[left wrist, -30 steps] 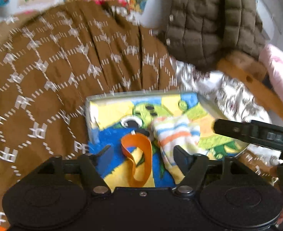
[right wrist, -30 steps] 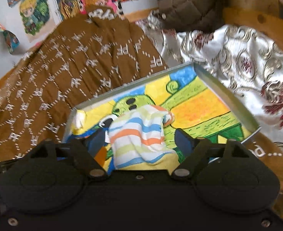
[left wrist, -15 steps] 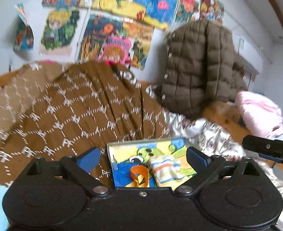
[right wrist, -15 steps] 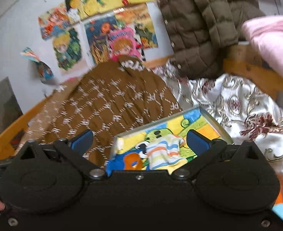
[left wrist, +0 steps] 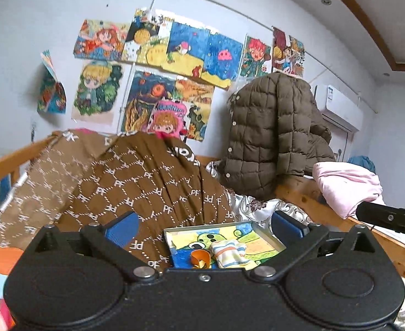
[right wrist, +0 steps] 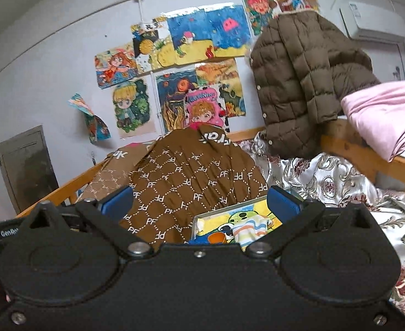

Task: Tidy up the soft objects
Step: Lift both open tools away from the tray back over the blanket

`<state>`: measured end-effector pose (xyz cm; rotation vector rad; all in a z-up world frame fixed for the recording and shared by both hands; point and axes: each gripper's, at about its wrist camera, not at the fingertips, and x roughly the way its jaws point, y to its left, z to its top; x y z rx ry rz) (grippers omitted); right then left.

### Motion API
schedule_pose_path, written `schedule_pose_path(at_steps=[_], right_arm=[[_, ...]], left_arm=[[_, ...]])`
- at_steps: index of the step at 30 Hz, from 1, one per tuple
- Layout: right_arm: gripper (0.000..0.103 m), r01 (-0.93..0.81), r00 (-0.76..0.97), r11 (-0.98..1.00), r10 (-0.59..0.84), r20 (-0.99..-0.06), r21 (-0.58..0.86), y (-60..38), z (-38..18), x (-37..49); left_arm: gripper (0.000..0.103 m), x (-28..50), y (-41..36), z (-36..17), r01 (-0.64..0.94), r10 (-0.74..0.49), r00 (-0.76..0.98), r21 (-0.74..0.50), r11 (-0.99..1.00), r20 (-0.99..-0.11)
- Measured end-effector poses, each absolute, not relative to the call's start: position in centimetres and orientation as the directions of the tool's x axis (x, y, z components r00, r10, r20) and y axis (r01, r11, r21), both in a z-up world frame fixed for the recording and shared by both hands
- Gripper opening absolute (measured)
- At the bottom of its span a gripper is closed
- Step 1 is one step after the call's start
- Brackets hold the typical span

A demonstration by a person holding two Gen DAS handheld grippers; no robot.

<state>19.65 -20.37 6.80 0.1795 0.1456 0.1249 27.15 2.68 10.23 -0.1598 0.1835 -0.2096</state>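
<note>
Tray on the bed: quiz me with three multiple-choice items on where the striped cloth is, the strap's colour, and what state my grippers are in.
1. Where does the striped cloth lie?
A. In the tray
B. On the pink bedding
C. Between the left gripper's fingers

2. What colour is the looped strap beside it?
A. Green
B. Orange
C. White

3. What state are the left gripper and right gripper in?
A. Both clamped on the cloth
B. One shut, one open
C. Both wide and empty

Answers:
1 A, it rests on the tray's painted bottom.
2 B, the loop is plainly orange.
3 C, the blue pads stand far apart with nothing between them.
</note>
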Motion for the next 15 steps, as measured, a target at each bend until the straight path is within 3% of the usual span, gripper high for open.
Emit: schedule_pose_path(at_steps=[15], right_arm=[[0.103,-0.105,0.991,0.989,0.113,-0.069,0.109,-18.4,6.7,12.3]], left_arm=[[0.102,16.9,3.3,8.3,0.235,-0.249,0.959,-0.111,0.966,-0.138]])
